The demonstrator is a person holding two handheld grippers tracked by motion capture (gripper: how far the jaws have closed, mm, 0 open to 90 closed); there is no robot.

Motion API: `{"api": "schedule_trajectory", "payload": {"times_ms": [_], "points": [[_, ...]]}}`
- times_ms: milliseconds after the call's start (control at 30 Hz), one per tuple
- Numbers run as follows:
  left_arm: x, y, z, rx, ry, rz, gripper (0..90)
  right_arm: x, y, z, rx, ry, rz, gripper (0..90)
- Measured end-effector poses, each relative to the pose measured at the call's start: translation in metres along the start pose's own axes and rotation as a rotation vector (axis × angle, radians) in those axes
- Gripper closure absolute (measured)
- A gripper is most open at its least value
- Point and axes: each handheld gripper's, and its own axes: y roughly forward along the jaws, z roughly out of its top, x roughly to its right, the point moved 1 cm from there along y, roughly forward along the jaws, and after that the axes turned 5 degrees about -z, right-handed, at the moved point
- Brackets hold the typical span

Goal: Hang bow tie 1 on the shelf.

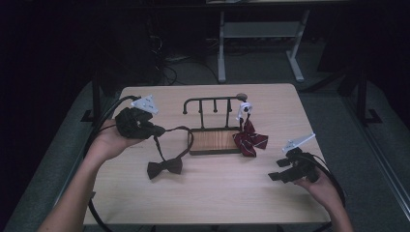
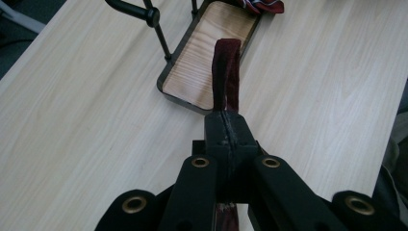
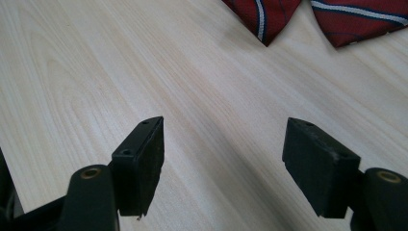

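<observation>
High view, left tool [image 1: 157, 130] pinching dark bow tie's strap [image 1: 186, 140], right tool [image 1: 276, 169] agape

Your high view is dim, with the upper frame nearly black beyond the table [image 1: 212, 193]. Both gripper views are brighter, evenly lit, slightly soft at the bottom.
</observation>
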Motion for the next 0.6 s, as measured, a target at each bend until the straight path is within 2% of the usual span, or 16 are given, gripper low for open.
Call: {"api": "schedule_trajectory", "payload": {"times_ms": [600], "points": [[-0.011, -0.006, 0.025, -0.01, -0.004, 0.02, 90.0, 0.005, 0.001, -0.001, 0.004, -0.001, 0.011, 31.1]]}}
